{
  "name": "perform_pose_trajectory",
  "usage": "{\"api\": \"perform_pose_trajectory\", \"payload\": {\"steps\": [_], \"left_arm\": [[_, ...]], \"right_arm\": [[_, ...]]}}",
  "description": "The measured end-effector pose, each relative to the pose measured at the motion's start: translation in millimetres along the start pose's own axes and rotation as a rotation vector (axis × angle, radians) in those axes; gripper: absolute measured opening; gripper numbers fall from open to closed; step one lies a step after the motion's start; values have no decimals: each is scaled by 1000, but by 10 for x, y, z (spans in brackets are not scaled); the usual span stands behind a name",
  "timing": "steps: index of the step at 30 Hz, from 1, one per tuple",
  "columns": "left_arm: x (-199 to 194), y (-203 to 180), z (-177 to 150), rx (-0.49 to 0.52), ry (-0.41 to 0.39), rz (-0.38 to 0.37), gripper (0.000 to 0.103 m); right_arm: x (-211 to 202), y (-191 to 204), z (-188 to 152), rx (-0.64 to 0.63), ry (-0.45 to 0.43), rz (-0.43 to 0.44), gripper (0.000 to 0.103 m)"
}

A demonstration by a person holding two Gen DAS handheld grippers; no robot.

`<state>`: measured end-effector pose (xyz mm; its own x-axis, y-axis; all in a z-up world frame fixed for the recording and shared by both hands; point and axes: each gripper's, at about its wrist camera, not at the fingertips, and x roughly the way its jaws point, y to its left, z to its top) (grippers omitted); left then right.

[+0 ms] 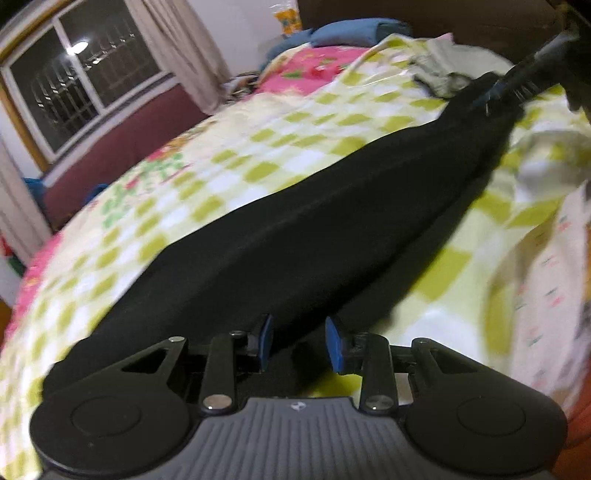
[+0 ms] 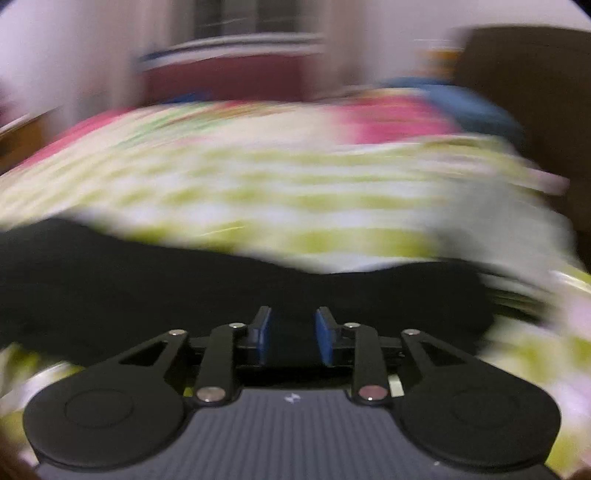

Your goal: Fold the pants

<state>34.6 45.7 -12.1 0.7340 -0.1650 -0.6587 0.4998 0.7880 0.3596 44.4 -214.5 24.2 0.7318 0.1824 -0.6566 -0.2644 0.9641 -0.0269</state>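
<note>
Your bed (image 1: 332, 122) fills both views, spread with a bedcover checked in lime green and white that turns pink and flowered toward the far end. Behind it you can see a barred window (image 1: 74, 81) with pale curtains over a dark red wall panel, and a blue pillow (image 1: 347, 33) at the head of the bed by the dark headboard. The black pants (image 1: 295, 229) lie flat on the checked cover as one long narrow band, running from just in front of your left gripper (image 1: 298, 341) up and away to the right, where the right gripper (image 1: 517, 85) shows as a dark shape at their far end; whether it touches the cloth there you cannot tell. A crumpled grey-green garment (image 1: 439, 70) lies just beyond that end. Your left gripper's blue pads (image 1: 266, 339) stand apart over the near end of the pants, pinching nothing. In the right wrist view, heavily blurred, the pants (image 2: 221, 280) stretch across the frame and your right gripper (image 2: 293, 336) also has its pads spread with no cloth between them.
</note>
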Motion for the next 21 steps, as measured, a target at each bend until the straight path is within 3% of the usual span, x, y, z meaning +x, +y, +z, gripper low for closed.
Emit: {"api": "perform_pose_trajectory", "payload": {"steps": [2, 5, 8, 12, 15, 20, 21], "left_arm": [[14, 102, -70, 13, 7, 36, 47], [45, 218, -183, 54, 14, 61, 50], [125, 272, -282, 103, 18, 65, 52], [202, 363, -333, 109, 10, 43, 52], [85, 381, -432, 184, 1, 14, 53], [195, 411, -439, 177, -11, 63, 55], [236, 416, -415, 178, -10, 74, 55]], "right_arm": [[138, 534, 24, -197, -5, 114, 28], [305, 1164, 2, -463, -24, 204, 29], [483, 1507, -24, -606, -13, 234, 35], [745, 1722, -53, -686, 34, 219, 35], [682, 1779, -67, -747, 18, 230, 35], [874, 1813, -55, -744, 13, 201, 36], [919, 1824, -12, -724, 20, 195, 32]]}}
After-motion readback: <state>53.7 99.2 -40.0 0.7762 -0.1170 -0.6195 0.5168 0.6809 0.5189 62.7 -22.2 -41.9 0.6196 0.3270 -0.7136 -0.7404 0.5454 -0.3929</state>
